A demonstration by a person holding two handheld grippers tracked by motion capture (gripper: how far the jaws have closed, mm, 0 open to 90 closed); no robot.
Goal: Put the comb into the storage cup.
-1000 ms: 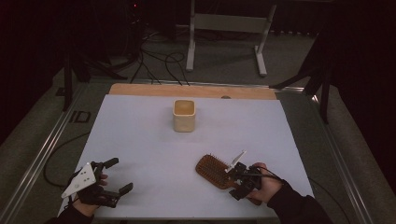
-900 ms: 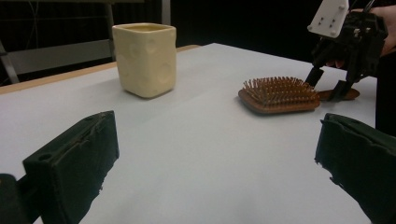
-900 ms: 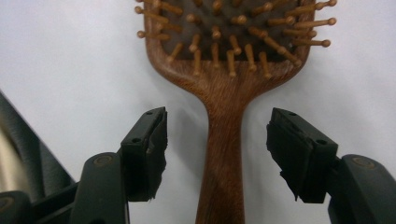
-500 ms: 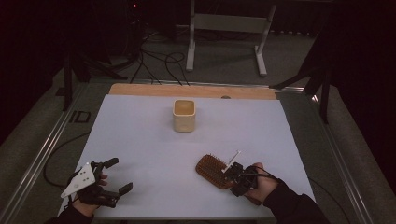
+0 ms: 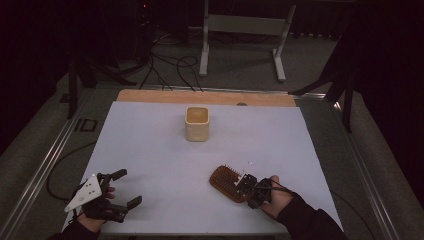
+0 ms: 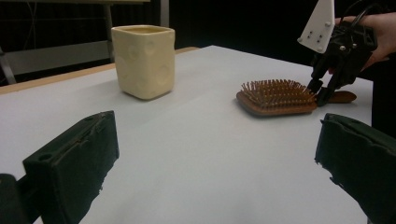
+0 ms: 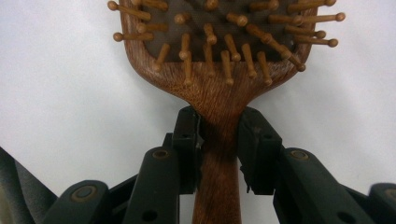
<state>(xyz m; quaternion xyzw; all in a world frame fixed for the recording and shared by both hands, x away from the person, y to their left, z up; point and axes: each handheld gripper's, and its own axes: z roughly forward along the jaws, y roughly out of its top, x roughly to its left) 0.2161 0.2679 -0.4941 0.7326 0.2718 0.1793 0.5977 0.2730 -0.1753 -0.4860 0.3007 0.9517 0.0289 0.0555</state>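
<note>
High view: the hairbrush (image 5: 227, 182) lies bristles up near the tabletop's near edge, towards its right corner. The right gripper (image 5: 250, 192) sits at its handle; the left gripper (image 5: 120, 192) rests spread by the near left corner.

Left gripper view: its jaws stand wide, with nothing between them. The cup (image 6: 144, 60) stands beyond them.

Right gripper view: the jaws have just been closing and now pinch the handle's neck. The wood looks stiff, light and smooth, so the narrow neck seems the sound place to grip. No writing is legible.

light: dim, dark surround | table (image 5: 165, 150): evenly lit, soft shadows | near tongs: blurred
</note>
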